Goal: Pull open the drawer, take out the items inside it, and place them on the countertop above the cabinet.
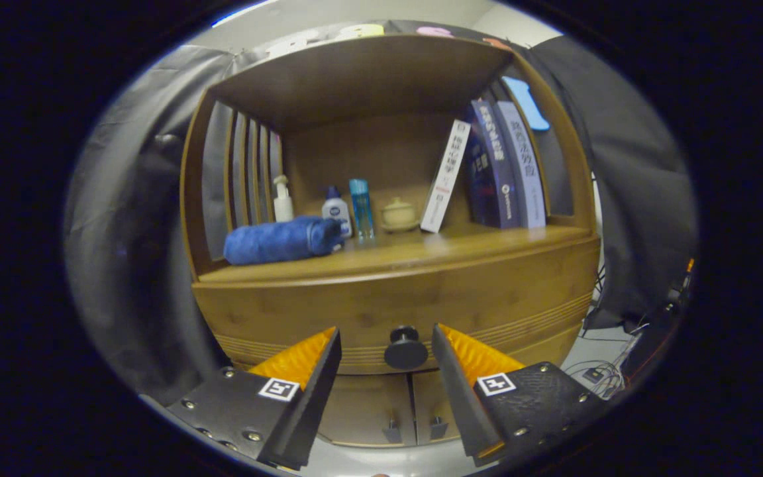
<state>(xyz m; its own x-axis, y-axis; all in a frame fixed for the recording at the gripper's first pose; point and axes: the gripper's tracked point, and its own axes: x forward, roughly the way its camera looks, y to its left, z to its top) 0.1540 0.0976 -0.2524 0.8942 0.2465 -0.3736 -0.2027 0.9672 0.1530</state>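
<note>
- Cabinet (395, 291): wooden, with an open shelf recess above a closed drawer (421, 305); two small doors (388, 411) lie below it.
- Countertop (408, 255): carries, from 9 toward 3 o'clock, a rolled blue towel (282, 240), a pump bottle (282, 200), a white bottle (337, 211), a blue bottle (361, 208), a small pot (399, 214), a leaning white book (446, 175) and upright dark books (504, 165).
- Room: black cloth (633, 199) hangs behind and beside the cabinet; cables (610, 377) lie on the floor at 4 o'clock.
- Gripper (387, 334): fingers spread apart, holding nothing.
- Knob (405, 347): round and dark, on the drawer front, between the fingertips and just beyond them, at 12 o'clock; neither finger visibly touches it.
</note>
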